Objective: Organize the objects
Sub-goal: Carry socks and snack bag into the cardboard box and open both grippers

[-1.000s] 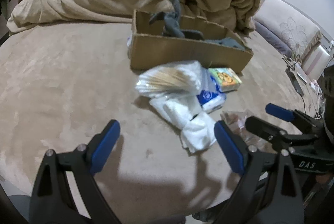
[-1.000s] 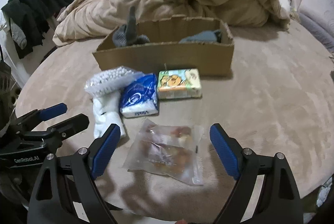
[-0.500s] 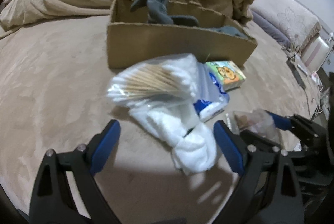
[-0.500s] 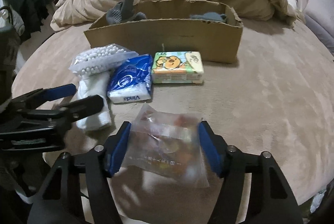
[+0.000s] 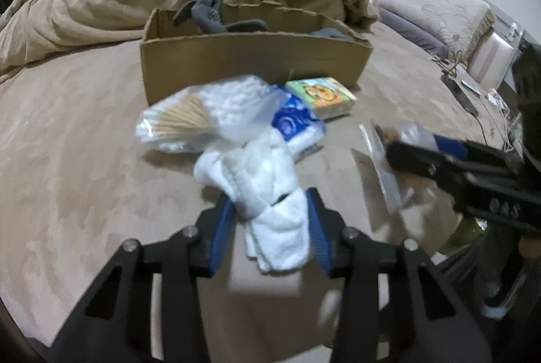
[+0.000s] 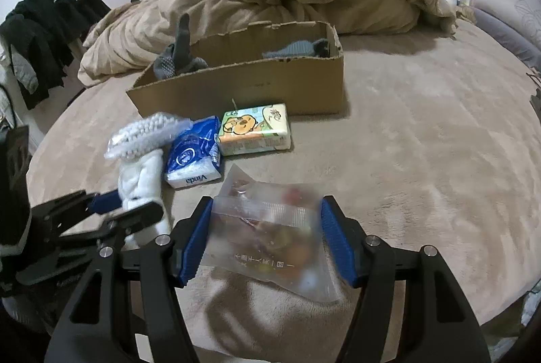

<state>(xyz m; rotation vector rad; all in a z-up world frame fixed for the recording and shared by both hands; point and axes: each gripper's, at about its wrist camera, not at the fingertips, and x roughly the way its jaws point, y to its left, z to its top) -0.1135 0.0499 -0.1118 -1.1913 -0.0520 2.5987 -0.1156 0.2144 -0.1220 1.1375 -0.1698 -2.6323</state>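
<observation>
Progress looks early: grey socks sit in cardboard box at 12 o'clock, left gripper is clamped on white cloth, right gripper pinches snack bag, while only the right view shows Vinda pack lettering plus black clothes at 10 o'clock.
</observation>
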